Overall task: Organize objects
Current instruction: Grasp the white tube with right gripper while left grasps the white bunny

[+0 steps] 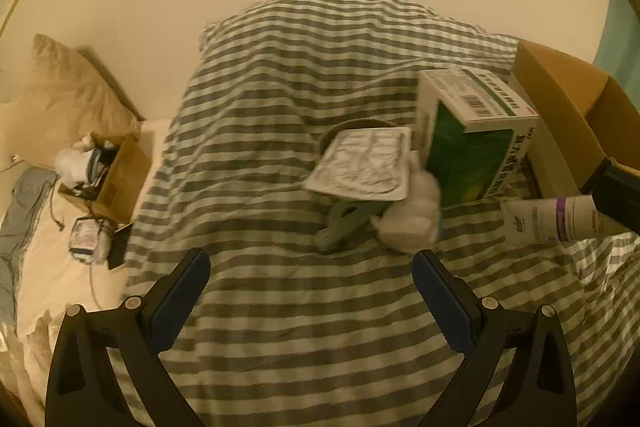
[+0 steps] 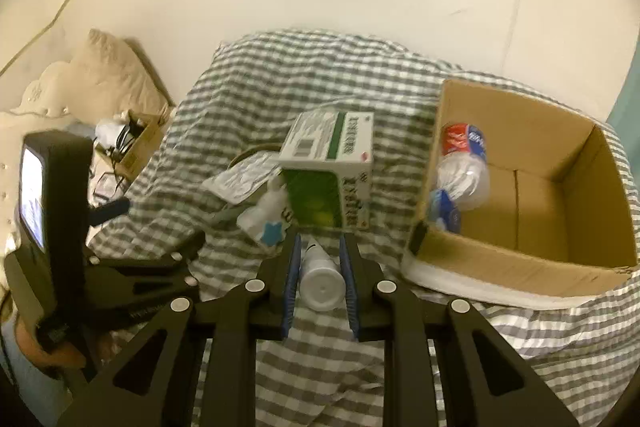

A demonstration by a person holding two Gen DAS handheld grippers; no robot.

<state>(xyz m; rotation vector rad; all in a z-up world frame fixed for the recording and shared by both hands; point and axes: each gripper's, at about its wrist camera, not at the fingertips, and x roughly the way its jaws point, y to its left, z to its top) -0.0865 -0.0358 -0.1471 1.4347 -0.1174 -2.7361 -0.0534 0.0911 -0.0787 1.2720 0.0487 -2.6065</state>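
Found the white bottle (image 2: 320,277) pinched between the nearly closed jaws of the right gripper (image 2: 320,243), flat cap toward the camera, held over the striped duvet (image 2: 320,367) on the bed, near the open cardboard box (image 2: 520,255). Saw the left gripper (image 1: 311,261) spread wide with nothing between its jaws, short of the pile.

Judged the bottle light and stiff, but smooth and round, so liable to swivel or slide in a two-point pinch; best gripped across the body near the cap end, as here, and kept low over the box.

Made out a purple band and dark print on the bottle from the left wrist view, too blurred to read. Noted a barcode and green characters on the green-and-white carton (image 2: 332,163), not legible. Spotted a red-and-blue label on the clear bottle (image 2: 464,163) already in the box, wording unreadable. Saw a silver blister pack (image 2: 244,179) against the carton, markings unclear.
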